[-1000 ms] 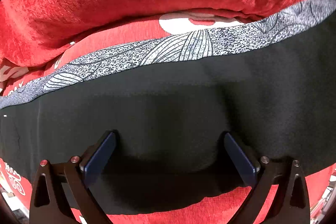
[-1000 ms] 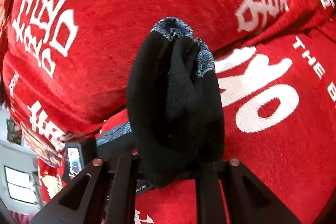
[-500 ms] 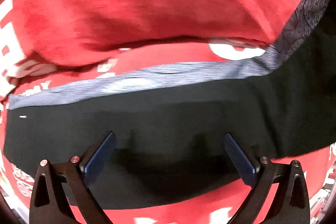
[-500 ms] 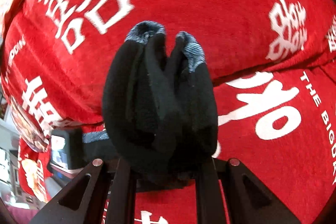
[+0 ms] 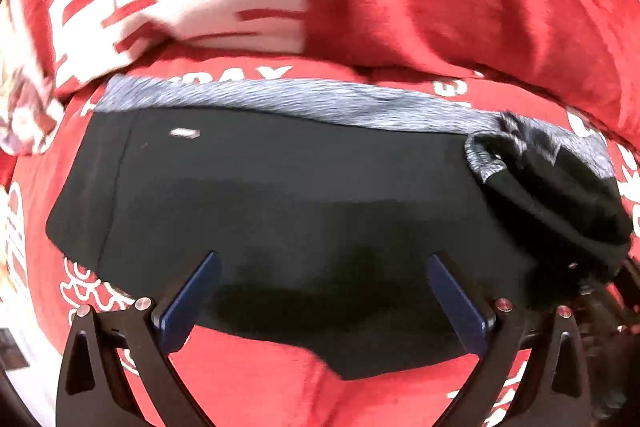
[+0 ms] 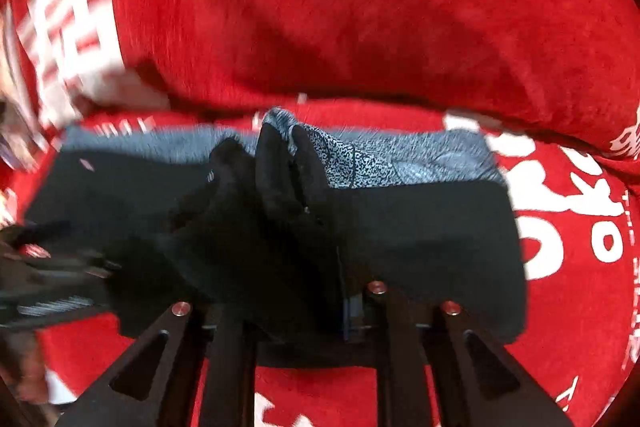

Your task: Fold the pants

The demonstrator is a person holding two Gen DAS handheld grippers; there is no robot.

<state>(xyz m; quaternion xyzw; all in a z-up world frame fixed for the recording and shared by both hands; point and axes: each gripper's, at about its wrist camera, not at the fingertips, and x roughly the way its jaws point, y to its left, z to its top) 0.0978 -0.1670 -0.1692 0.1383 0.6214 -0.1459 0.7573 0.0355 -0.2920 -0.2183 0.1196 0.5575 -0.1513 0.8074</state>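
Observation:
Black pants [image 5: 280, 195] with a grey patterned side stripe [image 5: 320, 101] lie flat across a red sofa seat. My left gripper [image 5: 323, 255] hovers open just above the black cloth, with nothing between its blue pads [image 5: 192, 295]. My right gripper [image 6: 288, 299] points down with a bunched end of the pants [image 6: 280, 187] standing up between its fingers. Its jaws are opening, with the cloth still between them. That bunch [image 5: 560, 195] also shows at the right edge of the left wrist view, above the flat layer. The right fingertips are hidden by cloth.
The red seat cover [image 5: 260, 379] with white lettering runs under the pants. A red back cushion [image 6: 360, 7] rises right behind the grey stripe. My left gripper's blurred dark frame [image 6: 48, 267] sits at the left edge of the right wrist view.
My right gripper carried the bunched pant end sideways, from over the bare sofa to over the flat pants. The left gripper slid along the pants; their end and the right bunch came into view.

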